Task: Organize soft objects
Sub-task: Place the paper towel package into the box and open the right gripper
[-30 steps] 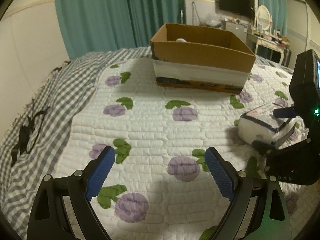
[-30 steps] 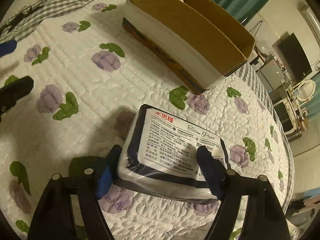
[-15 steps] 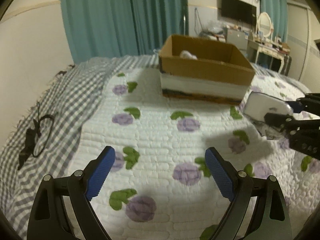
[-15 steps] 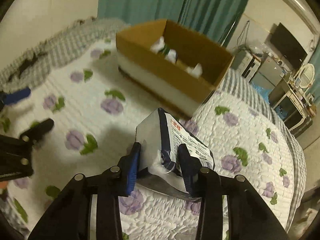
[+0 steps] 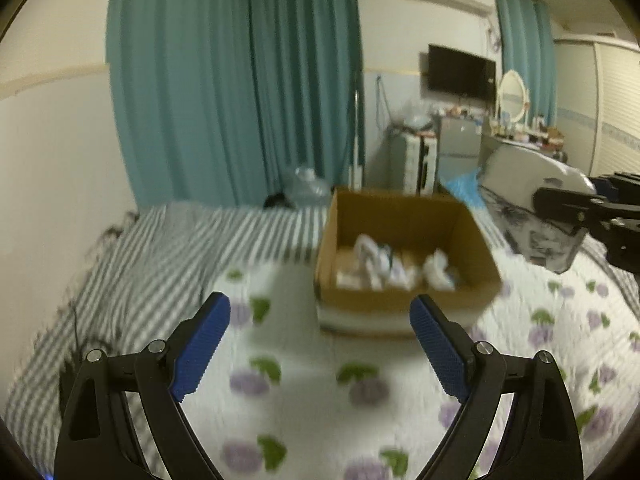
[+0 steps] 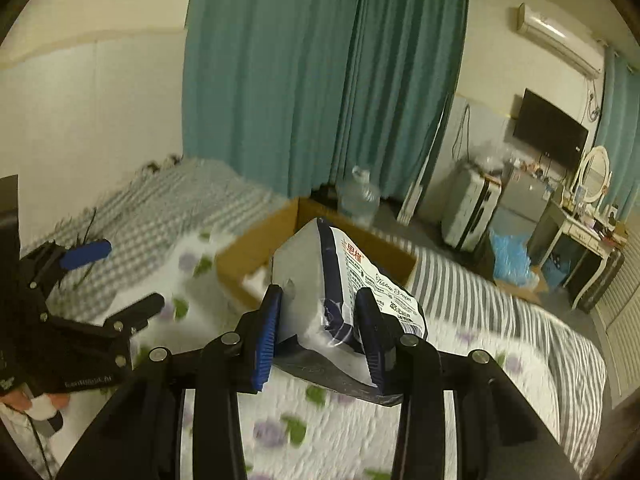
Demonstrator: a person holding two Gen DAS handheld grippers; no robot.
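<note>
My right gripper (image 6: 320, 332) is shut on a white tissue paper pack (image 6: 320, 280) with dark blue edging and holds it in the air in front of an open cardboard box (image 6: 248, 256). In the left wrist view the pack (image 5: 532, 208) hangs at the right, above and beside the box (image 5: 404, 276), with the right gripper (image 5: 568, 200) clamped on it. The box holds several white soft items (image 5: 376, 260). My left gripper (image 5: 320, 340) is open and empty, above the quilt and short of the box.
The box stands on a bed with a white quilt with purple flowers (image 5: 340, 380) over a grey checked sheet (image 5: 140, 260). A black cable (image 5: 80, 340) lies at the left. Teal curtains (image 5: 240, 80), a clear water jug (image 6: 360, 196) and furniture (image 6: 580, 220) lie beyond.
My right gripper closed on the tissue pack, lifted it off the quilt and carried it up toward the box. My left gripper rose and tilted up, staying open.
</note>
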